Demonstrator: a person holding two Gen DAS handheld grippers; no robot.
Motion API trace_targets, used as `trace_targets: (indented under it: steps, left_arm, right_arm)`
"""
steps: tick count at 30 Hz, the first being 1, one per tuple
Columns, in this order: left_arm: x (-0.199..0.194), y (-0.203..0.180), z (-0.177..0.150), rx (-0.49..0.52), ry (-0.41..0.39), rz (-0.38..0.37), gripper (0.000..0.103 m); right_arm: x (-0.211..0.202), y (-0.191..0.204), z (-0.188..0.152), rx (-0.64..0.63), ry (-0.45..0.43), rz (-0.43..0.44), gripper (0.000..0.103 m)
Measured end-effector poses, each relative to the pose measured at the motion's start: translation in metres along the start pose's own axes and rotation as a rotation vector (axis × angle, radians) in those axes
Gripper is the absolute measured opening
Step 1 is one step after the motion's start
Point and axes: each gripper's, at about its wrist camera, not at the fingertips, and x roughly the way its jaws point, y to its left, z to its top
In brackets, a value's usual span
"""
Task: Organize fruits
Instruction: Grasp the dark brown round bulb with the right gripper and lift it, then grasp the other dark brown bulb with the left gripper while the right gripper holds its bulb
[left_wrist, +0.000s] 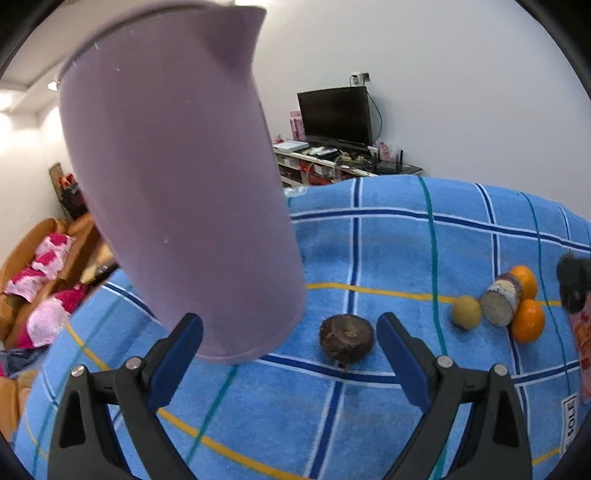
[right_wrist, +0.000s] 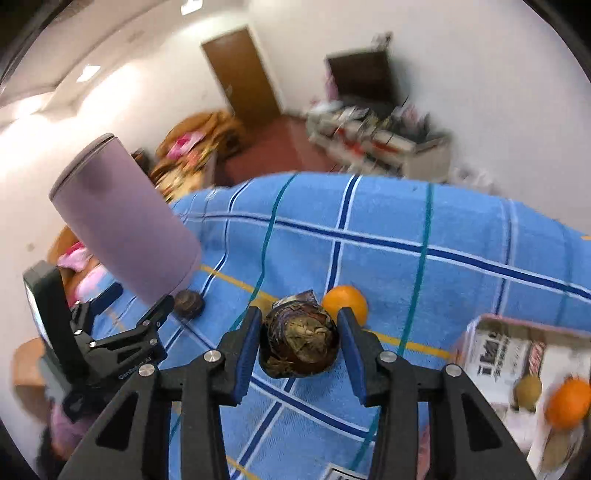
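My right gripper (right_wrist: 299, 314) is shut on a small dark can with a purple label (right_wrist: 299, 343), held just above the blue checked cloth (right_wrist: 424, 280). An orange (right_wrist: 345, 301) lies right behind it. In the left wrist view the can (left_wrist: 502, 299) sits between two oranges (left_wrist: 528, 319), with a yellowish fruit (left_wrist: 467, 312) beside them. My left gripper (left_wrist: 288, 319) stands open. A dark brown round fruit (left_wrist: 347, 339) lies just ahead between its fingers. A tall purple cup (left_wrist: 177, 192) stands by its left finger.
An open cardboard box (right_wrist: 495, 347) at the right holds a brownish fruit (right_wrist: 528, 391) and an orange (right_wrist: 569, 402). A TV stand, a sofa with pink cloths and a door lie beyond the table's far edge. Open cloth stretches toward the far side.
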Motion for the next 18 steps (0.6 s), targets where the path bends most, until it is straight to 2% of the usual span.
trace_targets:
  steps: [4,6,9,12,13,15,17,18]
  left_arm:
    - [0.011,-0.008,0.003,-0.034,0.021,-0.083,0.097]
    - [0.018,-0.014,0.005,-0.030,0.035,-0.091,0.097]
    - [0.027,-0.027,0.010,-0.001,0.058,-0.105,0.087]
    - [0.044,-0.031,0.013,-0.016,0.133,-0.090,0.081]
    - [0.050,-0.031,0.013,-0.024,0.161,-0.096,0.075]
    - [0.062,-0.026,0.011,-0.054,0.222,-0.109,0.072]
    - [0.062,-0.022,0.010,-0.086,0.220,-0.126,0.068]
    - [0.062,-0.022,0.009,-0.086,0.218,-0.123,0.060]
  right_arm:
    - [0.000,0.008,-0.014,0.018,-0.105,-0.074,0.044]
    - [-0.007,0.011,-0.026,0.012,-0.157,-0.149,0.044]
    - [-0.007,0.002,-0.031,0.009,-0.188,-0.208,0.044]
    - [-0.003,-0.013,-0.029,0.038,-0.191,-0.214,0.044]
    - [-0.003,-0.013,-0.030,0.040,-0.191,-0.213,0.044]
    - [-0.004,-0.015,-0.032,0.040,-0.192,-0.211,0.044]
    - [-0.001,-0.014,-0.033,0.051,-0.189,-0.198,0.044]
    - [0.000,-0.013,-0.033,0.048,-0.186,-0.196,0.044]
